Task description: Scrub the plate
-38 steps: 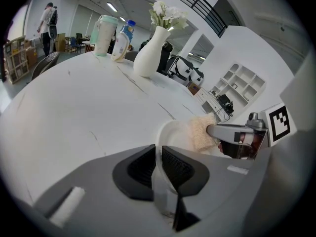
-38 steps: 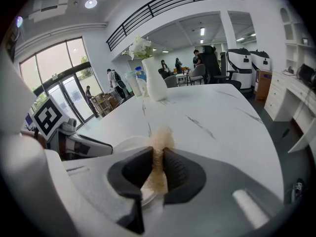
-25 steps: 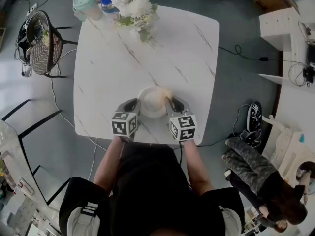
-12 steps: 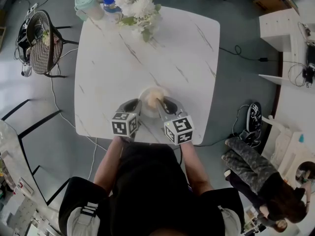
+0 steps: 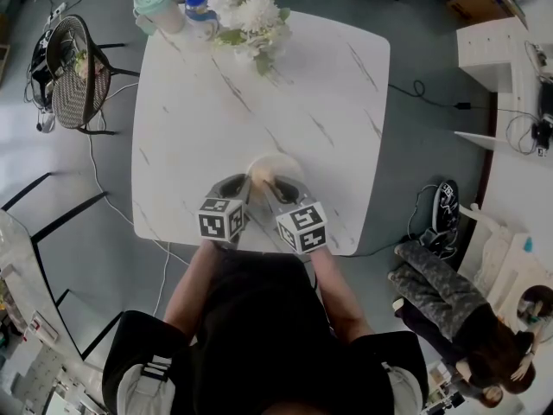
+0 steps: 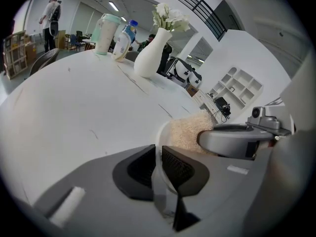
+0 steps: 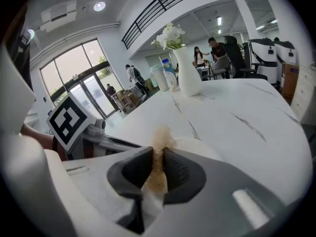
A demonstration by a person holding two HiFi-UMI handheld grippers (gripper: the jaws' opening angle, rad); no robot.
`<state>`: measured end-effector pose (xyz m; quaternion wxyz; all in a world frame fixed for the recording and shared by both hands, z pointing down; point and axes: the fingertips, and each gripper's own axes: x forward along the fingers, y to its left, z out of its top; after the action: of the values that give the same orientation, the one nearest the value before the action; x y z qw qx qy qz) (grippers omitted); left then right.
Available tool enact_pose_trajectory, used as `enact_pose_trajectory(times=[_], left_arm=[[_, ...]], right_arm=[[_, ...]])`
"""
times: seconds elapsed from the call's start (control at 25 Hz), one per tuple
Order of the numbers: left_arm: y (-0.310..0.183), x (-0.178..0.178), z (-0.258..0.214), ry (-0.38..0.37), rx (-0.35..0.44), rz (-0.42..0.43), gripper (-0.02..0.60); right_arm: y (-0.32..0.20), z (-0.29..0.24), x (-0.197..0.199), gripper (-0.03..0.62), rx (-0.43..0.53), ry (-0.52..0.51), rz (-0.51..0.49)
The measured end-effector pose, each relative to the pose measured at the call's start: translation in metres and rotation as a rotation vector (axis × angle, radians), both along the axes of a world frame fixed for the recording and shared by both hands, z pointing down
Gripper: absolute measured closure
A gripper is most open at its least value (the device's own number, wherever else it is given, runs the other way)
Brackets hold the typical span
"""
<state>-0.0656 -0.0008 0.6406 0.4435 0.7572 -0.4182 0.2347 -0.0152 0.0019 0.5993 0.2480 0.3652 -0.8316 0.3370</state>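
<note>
Scrubbing the plate [image 5: 283, 166]
The right hand-held gripper [image 7: 159, 157] (pinching the sponge [image 7: 161, 135]) has slid leftward across it; the left hand-held gripper [image 6: 159, 151] clamps the rim, so scrubbing goes on.

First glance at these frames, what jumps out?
Both grippers crowd one white plate at the near edge of the table. The left gripper has its jaws clamped on the rim, and the right gripper pinches a beige scrub pad on it. A vase of white flowers stands at the far edge.
</note>
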Motion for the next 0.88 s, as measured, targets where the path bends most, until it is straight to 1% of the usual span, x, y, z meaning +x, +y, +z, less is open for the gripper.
enact_pose_trajectory(times=[0.16, 0.28, 0.88], left_arm=[[0.000, -0.001, 0.000, -0.002, -0.001, 0.000, 0.534], [0.000, 0.000, 0.001, -0.003, 0.000, 0.001, 0.534], [0.000, 0.000, -0.001, -0.004, 0.006, 0.004, 0.534]], right_arm=[[0.005, 0.012, 0.000, 0.536, -0.047, 0.007, 0.004], [0.006, 0.017, 0.002, 0.536, -0.070, -0.001, 0.025], [0.011, 0.024, 0.024, 0.536, -0.091, 0.031, 0.082]])
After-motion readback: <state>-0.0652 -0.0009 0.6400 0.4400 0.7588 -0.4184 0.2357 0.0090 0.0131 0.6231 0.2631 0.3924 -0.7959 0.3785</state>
